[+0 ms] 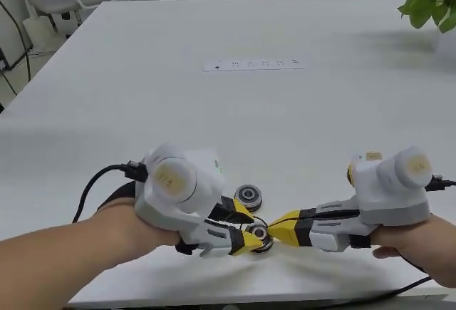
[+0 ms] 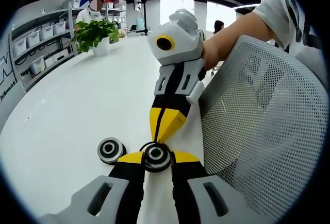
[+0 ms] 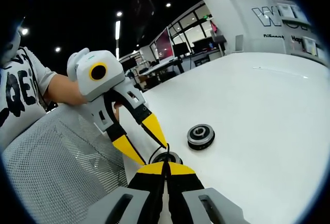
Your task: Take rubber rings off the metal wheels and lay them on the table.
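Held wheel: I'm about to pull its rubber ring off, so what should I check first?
1. Held wheel clamped between left gripper jaws: ok.
2. Right gripper tips at the wheel's rim, jaws shut: ok.
3. Rubber ring actually pinched by those tips: cannot tell.
4. Second wheel lying apart from the held one: ok.
5. Bare table nearby for laying the ring: ok.

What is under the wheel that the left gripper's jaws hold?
The white table, close to its near edge. The jaws of the left gripper and the shut right gripper cover the underside of the wheel, so whether it touches the table cannot be seen.
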Tool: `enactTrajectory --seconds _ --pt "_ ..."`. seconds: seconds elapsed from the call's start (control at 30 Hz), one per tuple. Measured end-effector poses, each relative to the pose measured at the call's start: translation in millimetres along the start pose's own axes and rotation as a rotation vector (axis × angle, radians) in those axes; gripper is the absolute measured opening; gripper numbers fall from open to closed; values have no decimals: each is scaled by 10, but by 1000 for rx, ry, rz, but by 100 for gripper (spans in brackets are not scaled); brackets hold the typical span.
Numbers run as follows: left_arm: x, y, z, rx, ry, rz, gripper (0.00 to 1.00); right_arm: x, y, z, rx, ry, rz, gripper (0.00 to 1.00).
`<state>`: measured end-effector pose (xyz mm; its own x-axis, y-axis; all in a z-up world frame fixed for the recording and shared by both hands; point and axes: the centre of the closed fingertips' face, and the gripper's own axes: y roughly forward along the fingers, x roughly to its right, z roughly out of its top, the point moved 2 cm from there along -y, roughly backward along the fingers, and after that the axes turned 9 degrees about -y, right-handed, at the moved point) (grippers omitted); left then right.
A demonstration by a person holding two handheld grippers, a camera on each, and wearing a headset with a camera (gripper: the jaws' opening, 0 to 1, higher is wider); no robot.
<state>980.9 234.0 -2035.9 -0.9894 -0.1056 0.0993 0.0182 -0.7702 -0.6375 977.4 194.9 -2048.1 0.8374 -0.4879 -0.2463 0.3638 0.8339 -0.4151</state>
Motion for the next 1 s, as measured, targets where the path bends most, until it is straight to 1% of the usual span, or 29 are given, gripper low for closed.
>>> enactTrajectory --seconds 0.13,0.3,0.77,0.97,1.0 --pt "-5 -47 32 6 0 3 17 -1 -1 6 3 0 1 0" --pt "-7 -107 73 21 -14 6 20 -6 -1 12 4 -1 3 0" --pt "15 -348 96 48 -45 20 26 -18 -7 26 3 -7 7 0" --pt "12 -457 95 65 -66 33 29 -21 -20 28 4 -6 7 0" --pt "16 -480 107 73 -78 32 30 -20 -22 28 3 -7 7 0"
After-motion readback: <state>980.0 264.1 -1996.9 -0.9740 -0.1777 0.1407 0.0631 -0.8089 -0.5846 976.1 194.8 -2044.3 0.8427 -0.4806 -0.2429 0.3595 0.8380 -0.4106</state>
